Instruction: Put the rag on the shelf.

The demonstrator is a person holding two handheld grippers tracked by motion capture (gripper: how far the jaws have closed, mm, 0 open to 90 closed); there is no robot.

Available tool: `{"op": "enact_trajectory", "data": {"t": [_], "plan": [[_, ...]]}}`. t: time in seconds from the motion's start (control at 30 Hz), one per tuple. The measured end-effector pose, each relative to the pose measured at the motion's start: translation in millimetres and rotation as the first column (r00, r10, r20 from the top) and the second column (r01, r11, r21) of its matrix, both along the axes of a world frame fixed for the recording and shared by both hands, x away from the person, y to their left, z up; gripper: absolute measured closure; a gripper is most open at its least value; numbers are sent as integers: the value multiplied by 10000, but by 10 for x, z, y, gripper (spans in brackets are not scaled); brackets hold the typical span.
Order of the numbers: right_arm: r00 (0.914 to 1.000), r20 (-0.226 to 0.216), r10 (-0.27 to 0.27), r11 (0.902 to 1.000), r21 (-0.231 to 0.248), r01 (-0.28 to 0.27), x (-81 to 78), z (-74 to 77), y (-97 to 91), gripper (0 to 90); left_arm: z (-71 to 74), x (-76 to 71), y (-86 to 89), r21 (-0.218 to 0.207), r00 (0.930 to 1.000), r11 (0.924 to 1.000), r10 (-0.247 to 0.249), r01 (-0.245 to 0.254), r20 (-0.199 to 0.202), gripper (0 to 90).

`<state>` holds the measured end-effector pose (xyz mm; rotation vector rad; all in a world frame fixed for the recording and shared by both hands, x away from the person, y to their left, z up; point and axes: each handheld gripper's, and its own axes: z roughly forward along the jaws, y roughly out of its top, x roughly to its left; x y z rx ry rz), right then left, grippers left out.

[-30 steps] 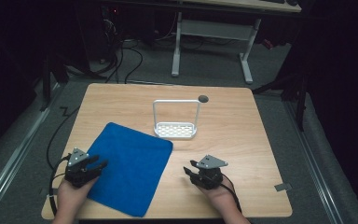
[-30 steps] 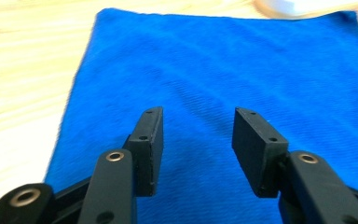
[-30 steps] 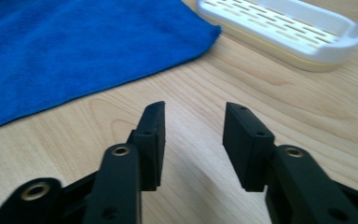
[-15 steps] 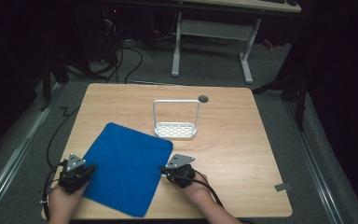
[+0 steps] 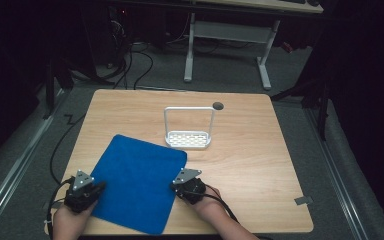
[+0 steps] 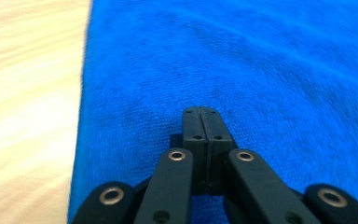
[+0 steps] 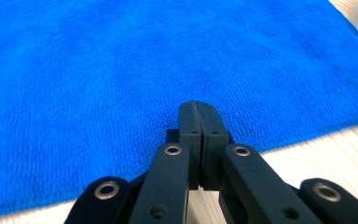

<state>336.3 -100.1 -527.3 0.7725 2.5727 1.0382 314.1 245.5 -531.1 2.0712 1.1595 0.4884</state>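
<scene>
The left claw [image 5: 99, 186] sits at the near left of the desk [image 5: 260, 150], its tips over the left edge of the blue cloth [image 5: 137, 182]. In the left gripper view, the 2 jaws of this claw [image 6: 200, 111] are pressed together above the cloth [image 6: 242, 70]; whether fabric is pinched between them cannot be told.

The cloth lies flat on the near left part of the desk, turned at an angle to its edges.

The right claw [image 5: 176, 184] sits at the cloth's right edge. In the right gripper view, its 2 jaws [image 7: 195, 105] are likewise pressed together over the cloth [image 7: 121, 60], near its border with the bare wood.

A white rack [image 5: 188, 132] with a tall loop handle stands beyond the cloth, near the desk centre, apart from it.
</scene>
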Motion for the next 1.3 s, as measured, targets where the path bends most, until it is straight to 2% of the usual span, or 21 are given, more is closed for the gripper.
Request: {"op": "enact_trajectory", "data": {"t": [0.13, 0.17, 0.23, 0.3, 0.33, 0.37, 0.4, 0.43, 0.47, 0.53, 0.57, 0.6, 0.63, 0.67, 0.7, 0.73, 0.83, 0.87, 1.0, 1.1, 1.3], "plan": [[9996, 0, -266, 9996, -46, 266, -58, 6, -149, 900, 24, -47, -141, 42, 9982, 9985, -553, 554, -223, 900], [9987, -16, -514, 9987, -62, 514, -107, 10, -262, 900, 19, -108, -232, -131, 9946, 9949, -1007, 1004, -253, 900], [9970, -81, -772, 9970, -103, 771, -150, 18, -382, 900, 34, -142, -336, -112, 9888, 9896, -1440, 1436, -405, 900], [9958, -86, -916, 9957, -123, 915, -170, 20, -443, 900, 34, -161, -387, -124, 9857, 9865, -1634, 1630, -403, 900], [9927, -148, -1196, 9928, -112, 1195, -201, 25, -573, 900, 40, -188, -492, -188, 9777, 9789, -2041, 2035, -490, 900], [9927, -148, -1196, 9928, -112, 1195, -201, 25, -573, 900, 40, -188, -492, -188, 9777, 9789, -2041, 2035, -490, 900], [9903, -178, -1378, 9904, -138, 1375, -214, 29, -633, 900, 41, -198, -545, -197, 9733, 9746, -2238, 2231, -511, 900], [9856, -225, -1677, 9858, -163, 1674, -224, 36, -751, 900, 45, -206, -650, -236, 9620, 9637, -2669, 2660, -577, 900], [9824, -275, -1846, 9828, -102, 1843, -224, 35, -804, 900, 45, -206, -650, -236, 9620, 9637, -2669, 2660, -577, 900], [9795, -279, -1994, 9799, -129, 1991, -225, 38, -853, 900, 48, -202, -758, -217, 9512, 9530, -3031, 3023, -577, 900], [9741, -299, -2242, 9745, -122, 2240, -226, 40, -931, 900, 47, -194, -859, -299, 9398, 9417, -3364, 3352, -599, 900], [9718, -326, -2336, 9723, -167, 2332, -228, 44, -962, 900, 44, -190, -906, -381, 9339, 9357, -3525, 3507, -608, 900], [9718, -326, -2336, 9723, -167, 2332, -228, 44, -962, 900, 44, -190, -906, -381, 9339, 9357, -3525, 3507, -608, 900], [9698, -290, -2422, 9702, -141, 2419, -234, 41, -989, 900, 41, -186, -951, -443, 9282, 9300, -3670, 3648, -606, 900], [9687, -180, -2476, 9687, -234, 2472, -271, 43, -1057, 900, 41, -183, -1037, -449, 9164, 9182, -3958, 3937, -597, 900], [9687, -180, -2476, 9687, -234, 2472, -271, 43, -1057, 900, 41, -183, -1037, -449, 9164, 9182, -3958, 3937, -597, 900], [9604, -166, -2781, 9603, -257, 2777, -329, 47, -1232, 900, 36, -176, -1157, -570, 9023, 9039, -4270, 4240, -593, 900], [9604, -166, -2781, 9603, -257, 2777, -329, 47, -1232, 900, 36, -176, -1157, -570, 9023, 9039, -4270, 4240, -593, 900], [9486, -81, -3162, 9483, -314, 3158, -359, 50, -1435, 900, 22, -168, -1232, -890, 8964, 8971, -4388, 4328, -631, 899], [9353, -176, -3535, 9354, 16, 3536, -336, 32, -1549, 900, 18, -202, -1291, -908, 8894, 8895, -4536, 4478, -567, 893], [9296, 46, -3686, 9295, -62, 3687, -271, 26, -1531, 900, 9, -238, -1301, -1127, 8809, 8797, -4698, 4619, -567, 868]]}}
